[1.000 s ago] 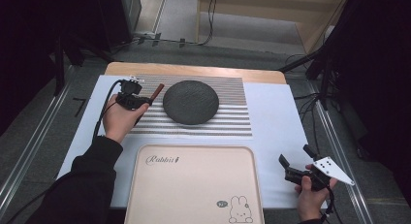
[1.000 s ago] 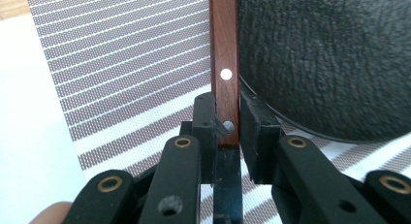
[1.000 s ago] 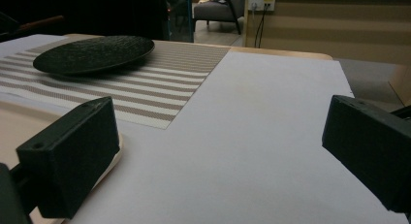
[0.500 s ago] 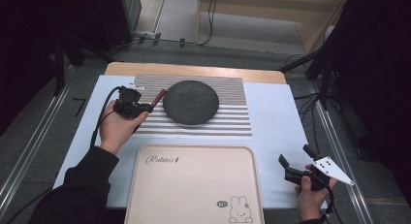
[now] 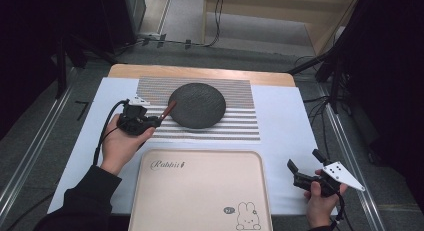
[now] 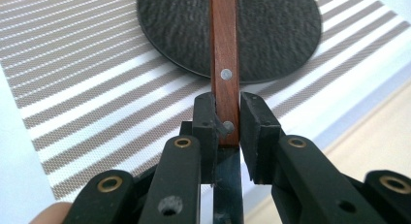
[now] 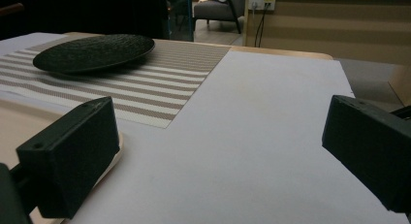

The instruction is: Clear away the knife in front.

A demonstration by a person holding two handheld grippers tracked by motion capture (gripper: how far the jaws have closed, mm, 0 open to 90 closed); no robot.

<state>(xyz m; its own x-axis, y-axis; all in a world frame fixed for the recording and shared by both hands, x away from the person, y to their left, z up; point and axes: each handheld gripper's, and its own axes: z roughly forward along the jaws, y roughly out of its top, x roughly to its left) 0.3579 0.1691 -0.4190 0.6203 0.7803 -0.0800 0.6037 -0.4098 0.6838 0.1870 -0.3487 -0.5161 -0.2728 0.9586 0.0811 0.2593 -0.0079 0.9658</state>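
We carry a wooden-handled utensil (image 6: pixel 225 64) clamped in our left gripper (image 5: pixel 150 122), tip over the dark plate (image 5: pixel 196 105) on the striped mat (image 5: pixel 235 126); our right gripper (image 5: pixel 300 175) waits wide, empty; next, likely lowering it gently.

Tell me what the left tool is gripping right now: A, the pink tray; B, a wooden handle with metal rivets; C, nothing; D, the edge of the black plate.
B: the left tool is shut on a riveted wooden handle reaching over the black plate.
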